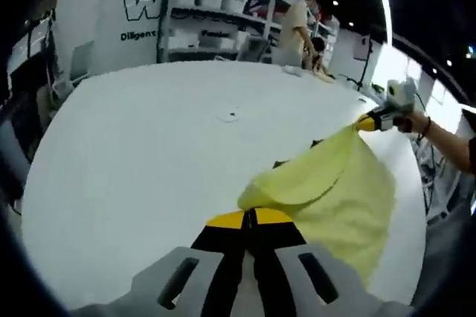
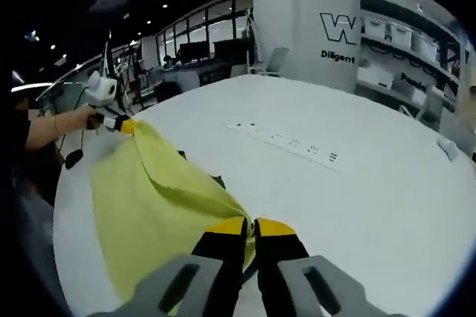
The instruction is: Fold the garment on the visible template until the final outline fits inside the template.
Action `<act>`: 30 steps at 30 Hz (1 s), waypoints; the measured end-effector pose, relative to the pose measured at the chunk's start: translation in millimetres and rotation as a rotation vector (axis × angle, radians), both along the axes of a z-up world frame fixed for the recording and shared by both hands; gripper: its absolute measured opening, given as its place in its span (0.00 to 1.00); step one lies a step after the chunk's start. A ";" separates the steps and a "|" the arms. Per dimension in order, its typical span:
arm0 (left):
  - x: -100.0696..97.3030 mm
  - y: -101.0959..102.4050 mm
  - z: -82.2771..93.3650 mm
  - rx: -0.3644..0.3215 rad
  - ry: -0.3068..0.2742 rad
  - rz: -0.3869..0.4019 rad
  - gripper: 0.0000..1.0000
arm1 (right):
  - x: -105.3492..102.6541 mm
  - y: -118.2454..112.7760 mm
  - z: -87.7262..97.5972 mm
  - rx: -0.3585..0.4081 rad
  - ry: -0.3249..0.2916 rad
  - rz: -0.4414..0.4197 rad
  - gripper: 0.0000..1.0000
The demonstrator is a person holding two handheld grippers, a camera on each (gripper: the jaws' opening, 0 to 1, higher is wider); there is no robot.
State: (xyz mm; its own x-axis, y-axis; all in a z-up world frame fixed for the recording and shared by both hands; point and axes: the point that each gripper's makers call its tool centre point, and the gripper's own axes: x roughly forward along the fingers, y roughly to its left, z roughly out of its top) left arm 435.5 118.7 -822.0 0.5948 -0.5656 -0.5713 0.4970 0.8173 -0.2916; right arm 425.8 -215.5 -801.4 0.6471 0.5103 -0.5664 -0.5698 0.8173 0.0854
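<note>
- L gripper (image 1: 250, 222): jaws together at 6 o'clock of left gripper view, pinched on a corner of the yellow garment (image 1: 335, 198); yellow tips nearly touching, cloth bunched right at them.
- R gripper (image 2: 251, 229): jaws narrow, clamped on another corner of the same garment (image 2: 149, 213), at 6 o'clock of right gripper view.
- In left gripper view the R gripper (image 1: 372, 120) shows at 3 o'clock, held by a person's hand (image 1: 413, 119), gripping the cloth's far corner.
- In right gripper view the L gripper (image 2: 123, 125) sits at 9–10 o'clock, held in a hand (image 2: 88, 117), cloth corner in its tip.
- Garment hangs stretched between both grippers, lifted off the white table (image 1: 149, 153); edge folds over itself near the mid span, lower part droops toward the table.
- Small dark bits peek out by the cloth's far edge; can't tell what they are.
- Row of small marks (image 2: 286, 142) on the tabletop at 12 o'clock of right gripper view, well apart from the cloth.
- Bkgd: shelving w/ white bins (image 1: 216, 15) at 12 o'clock of left gripper view, a person (image 1: 297, 30) standing beside it.
</note>
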 end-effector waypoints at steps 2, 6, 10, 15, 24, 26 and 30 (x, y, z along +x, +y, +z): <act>4.7 5.9 -7.0 0.047 -0.005 0.027 0.08 | 8.5 -4.3 -4.3 -0.009 -0.004 -0.059 0.00; 11.4 7.2 -21.1 0.025 0.066 0.123 0.08 | 20.3 -13.2 -24.8 -0.066 0.024 -0.162 0.00; 12.7 9.5 -33.8 0.049 0.101 0.174 0.08 | 25.5 -12.5 -37.0 -0.024 0.058 -0.230 0.00; 15.2 11.6 -41.4 0.029 0.137 0.243 0.08 | 26.0 -12.3 -43.8 -0.065 0.047 -0.229 0.00; 9.3 16.2 -32.9 0.105 0.091 0.209 0.10 | 24.0 -16.8 -36.4 0.023 0.074 -0.343 0.04; 5.0 9.0 -24.6 0.077 0.083 0.180 0.15 | 19.0 -13.3 -33.5 0.078 0.115 -0.372 0.15; 2.6 4.0 -11.1 0.099 0.031 0.147 0.36 | 10.9 -3.8 -28.7 0.130 0.142 -0.372 0.40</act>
